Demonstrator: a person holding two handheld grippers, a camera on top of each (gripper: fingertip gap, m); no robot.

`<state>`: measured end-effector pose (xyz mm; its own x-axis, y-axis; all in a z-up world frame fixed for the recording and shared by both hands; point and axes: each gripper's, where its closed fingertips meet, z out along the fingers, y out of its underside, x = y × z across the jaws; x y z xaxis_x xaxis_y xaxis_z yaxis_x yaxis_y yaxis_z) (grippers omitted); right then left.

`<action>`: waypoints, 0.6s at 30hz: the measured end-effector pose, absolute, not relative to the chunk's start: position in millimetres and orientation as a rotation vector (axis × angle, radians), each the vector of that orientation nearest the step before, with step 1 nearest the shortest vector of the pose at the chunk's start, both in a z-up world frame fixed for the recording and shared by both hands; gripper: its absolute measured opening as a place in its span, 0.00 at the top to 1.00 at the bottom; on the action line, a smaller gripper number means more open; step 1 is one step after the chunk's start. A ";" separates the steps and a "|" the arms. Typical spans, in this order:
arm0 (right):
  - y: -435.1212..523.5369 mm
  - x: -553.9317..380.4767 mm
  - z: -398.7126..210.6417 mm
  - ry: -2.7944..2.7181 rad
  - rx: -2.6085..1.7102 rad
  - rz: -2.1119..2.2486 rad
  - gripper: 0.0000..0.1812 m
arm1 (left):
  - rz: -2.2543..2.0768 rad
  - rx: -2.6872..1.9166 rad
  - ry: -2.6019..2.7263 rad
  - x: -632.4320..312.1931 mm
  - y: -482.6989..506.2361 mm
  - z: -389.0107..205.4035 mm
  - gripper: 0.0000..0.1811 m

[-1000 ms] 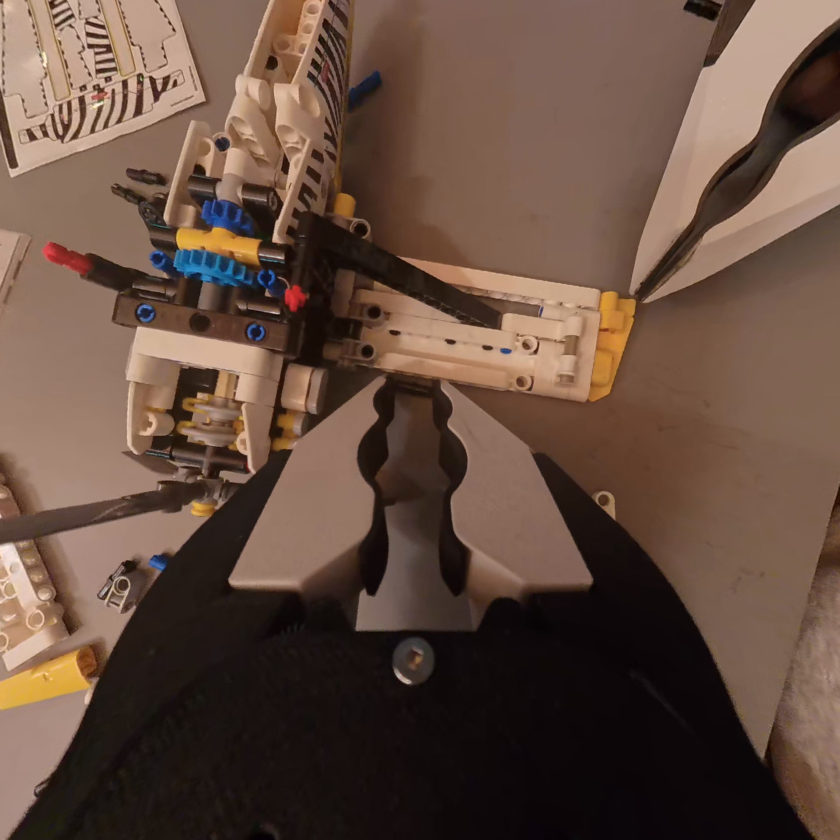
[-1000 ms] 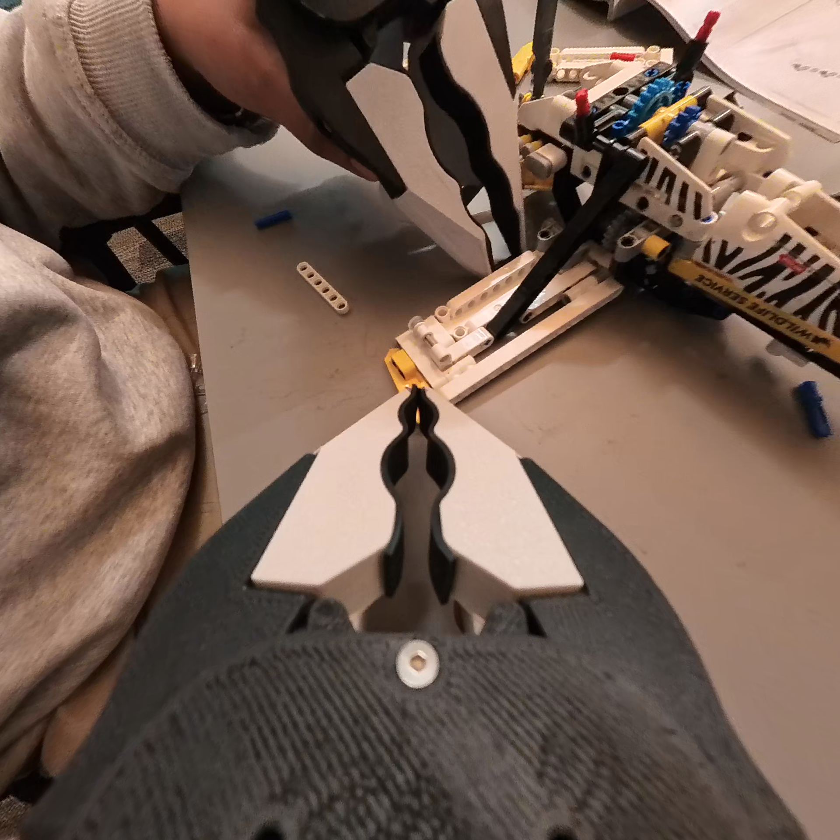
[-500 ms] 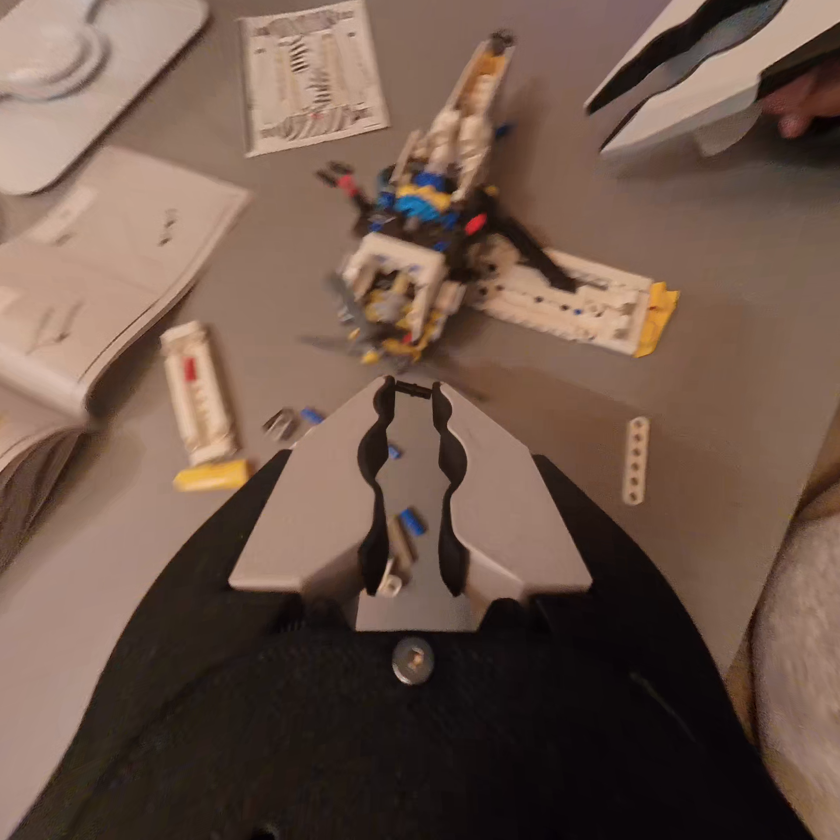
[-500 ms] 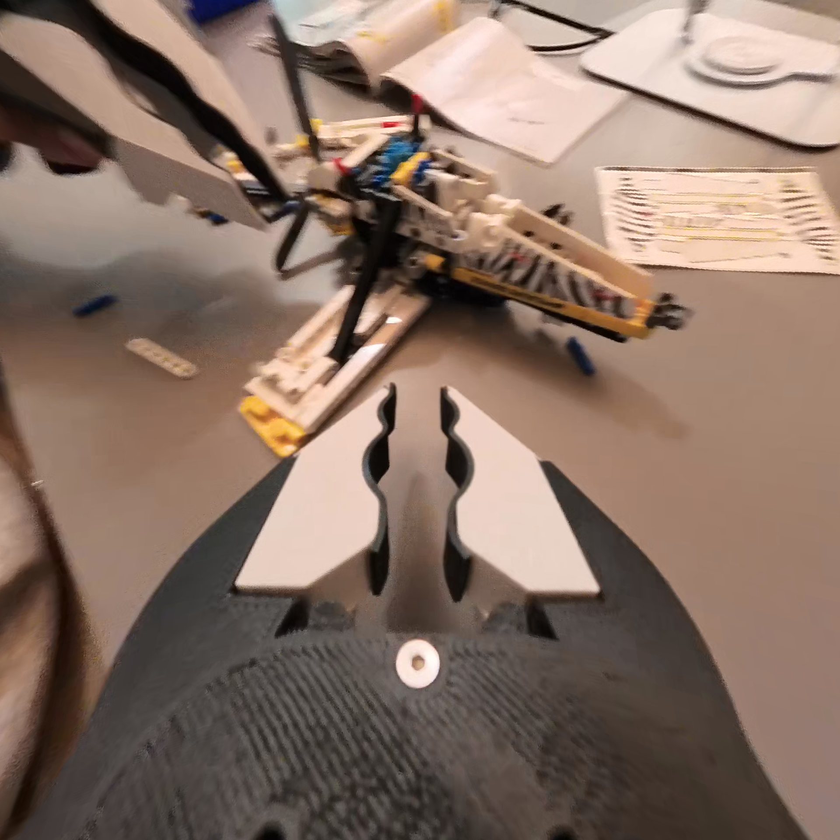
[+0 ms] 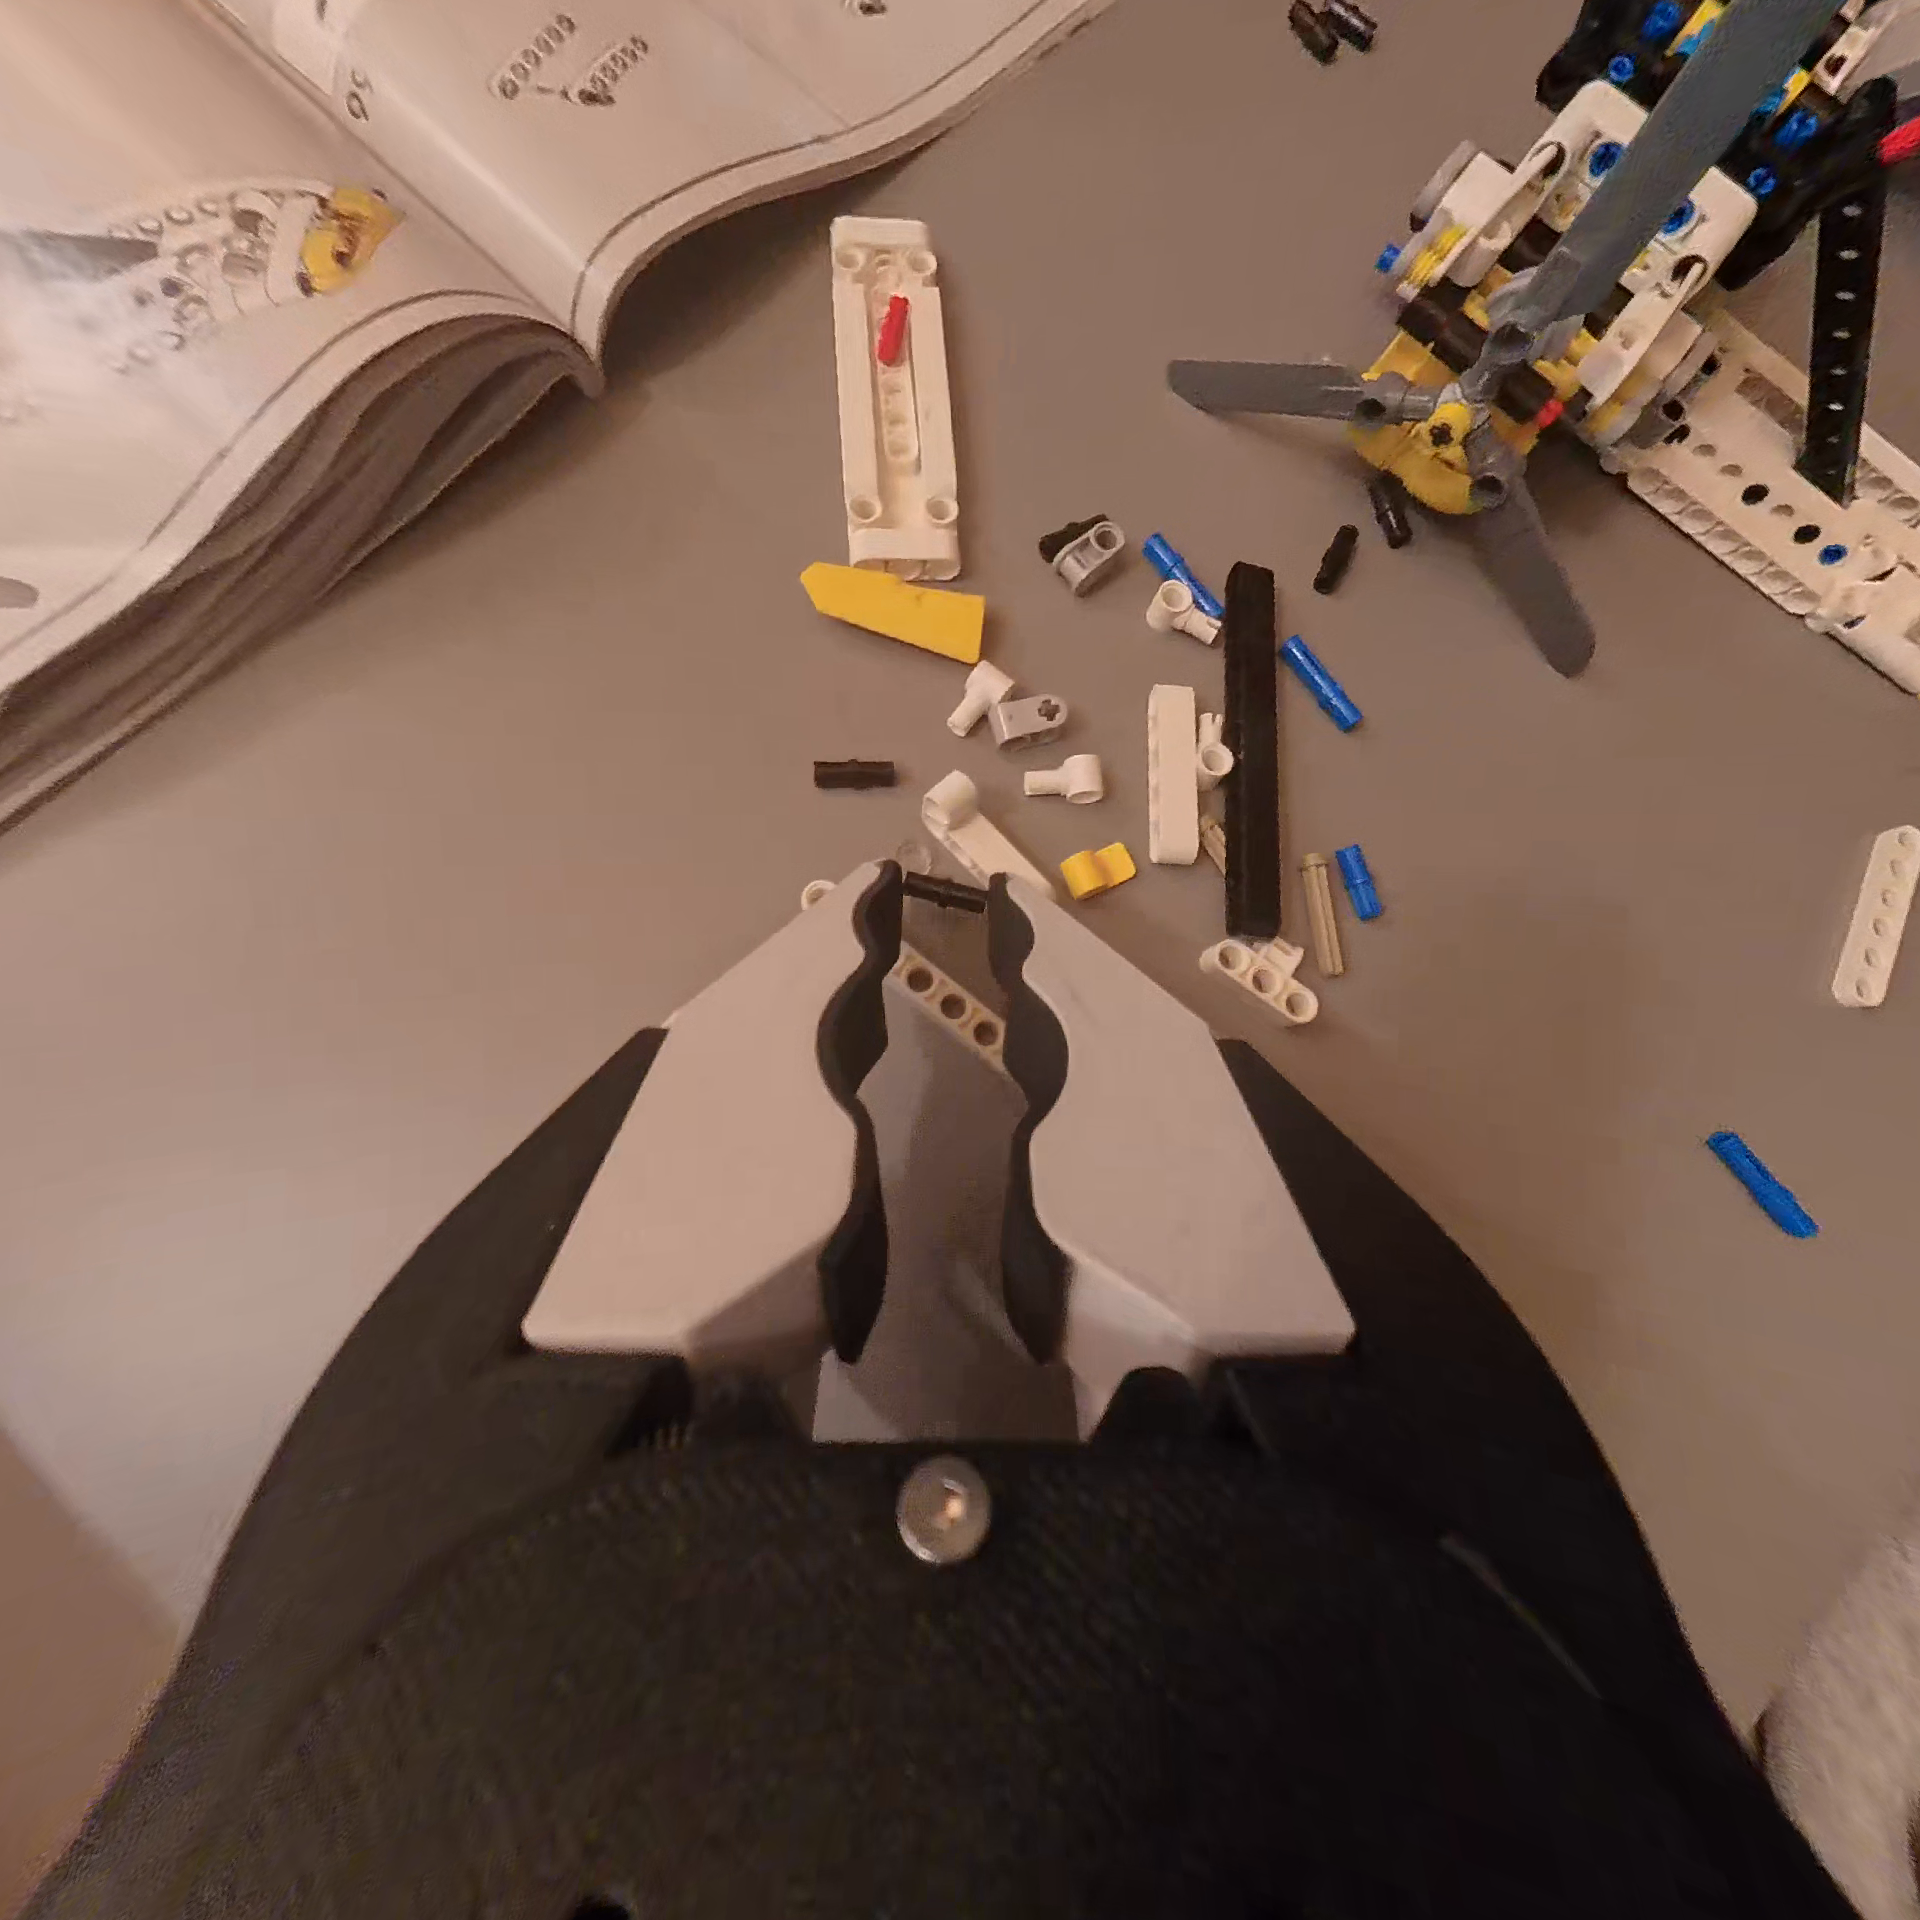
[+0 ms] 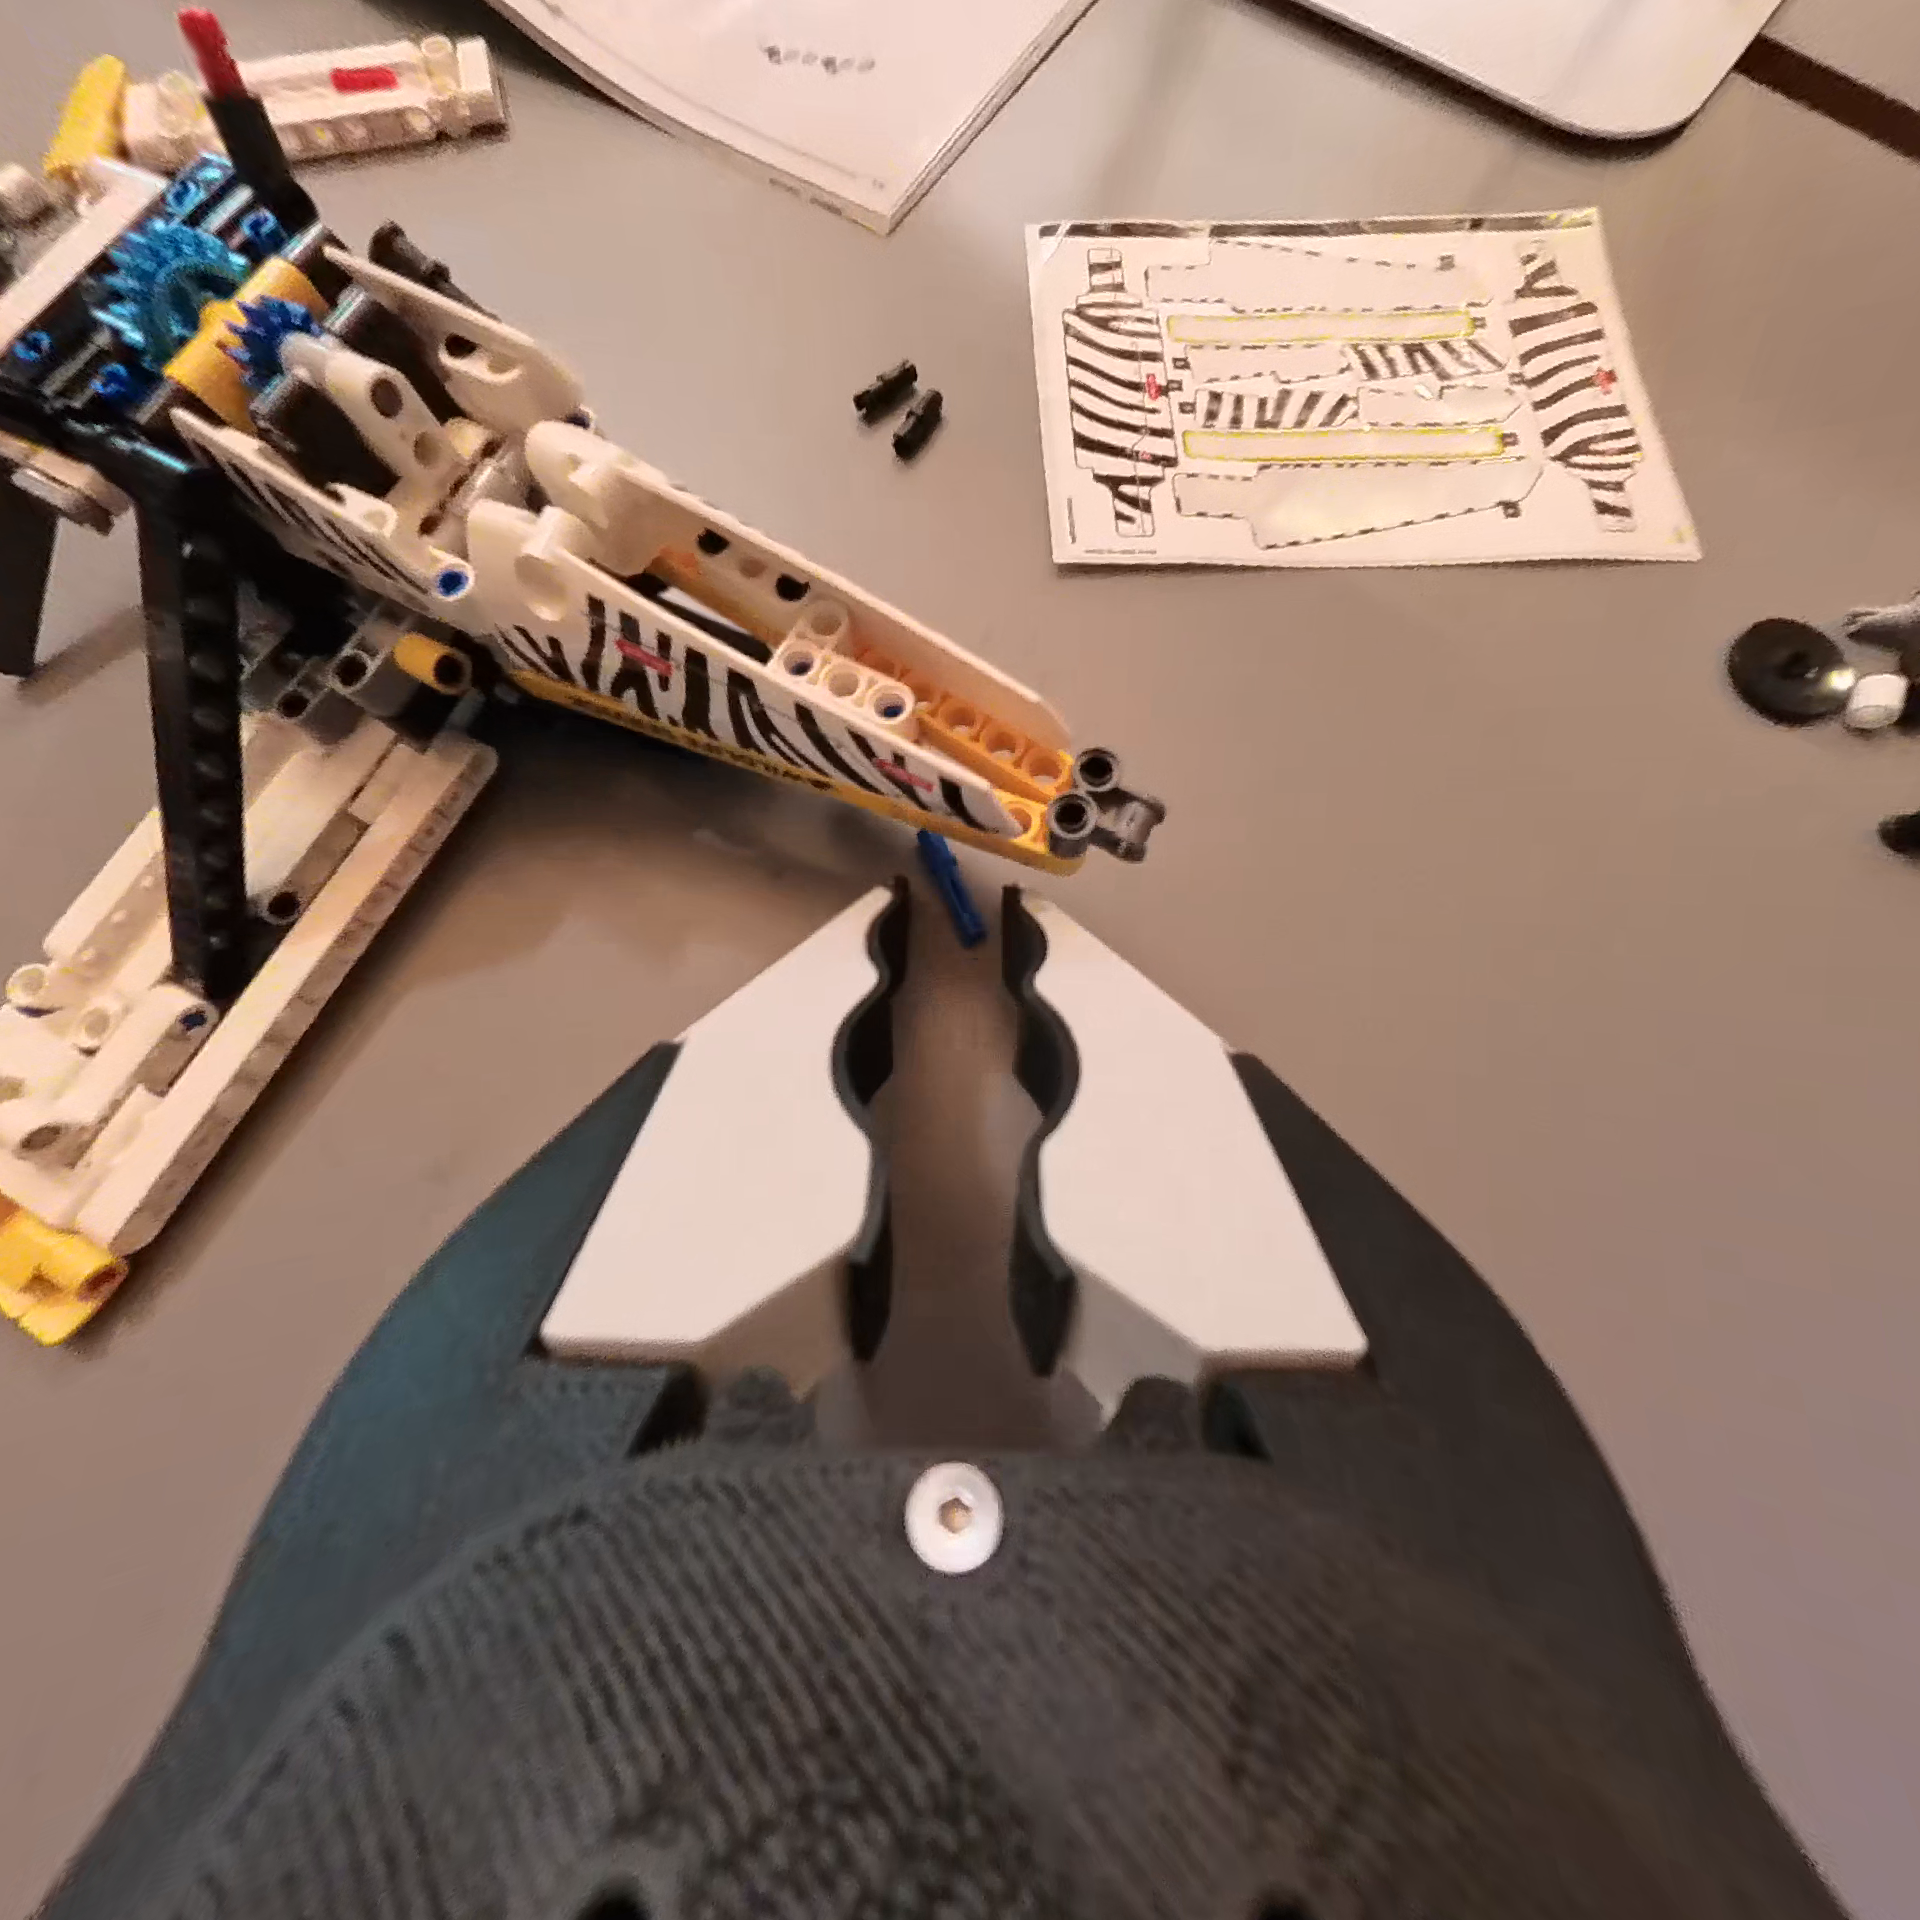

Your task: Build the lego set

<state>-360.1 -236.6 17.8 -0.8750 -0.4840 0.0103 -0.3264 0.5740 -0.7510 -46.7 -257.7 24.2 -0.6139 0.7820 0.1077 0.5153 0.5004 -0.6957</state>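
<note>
The partly built plane model, white and yellow with zebra stripes, lies at the top right of the left wrist view (image 5: pixel 1621 260) and at the left of the right wrist view (image 6: pixel 520 540). My left gripper (image 5: pixel 943 896) is shut on a small black pin (image 5: pixel 940 891) held crosswise at its tips, above a scatter of loose parts. My right gripper (image 6: pixel 951 904) is open and empty. A blue pin (image 6: pixel 951 891) lies on the table between its tips, just below the model's tail end (image 6: pixel 1081 805).
An open instruction booklet (image 5: pixel 312 208) lies at the far left. Nearby are a white panel with a red pin (image 5: pixel 896 395), a yellow wedge (image 5: pixel 899 623) and a long black beam (image 5: pixel 1250 748). A sticker sheet (image 6: pixel 1351 384), two black pins (image 6: pixel 899 400) and a black disc (image 6: pixel 1782 670) lie to the right.
My left gripper has pulled back from the model's wing and swung left over the loose parts, still holding the black pin. My right gripper has opened and moved from the wing tip to the tail.
</note>
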 end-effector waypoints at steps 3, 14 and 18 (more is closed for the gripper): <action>-235.4 -359.7 17.2 2.598 -0.651 -1.163 0.98 | 0.863 -1.079 -2.326 -52.8 -257.7 20.8 0.92; -212.4 -354.2 100.1 2.414 -0.517 -1.458 0.99 | 0.965 -0.901 -2.092 -53.1 -260.0 47.6 0.81; -225.7 -301.5 155.5 2.229 -0.694 -1.486 0.99 | 0.971 -0.722 -1.965 -45.4 -268.4 64.8 0.80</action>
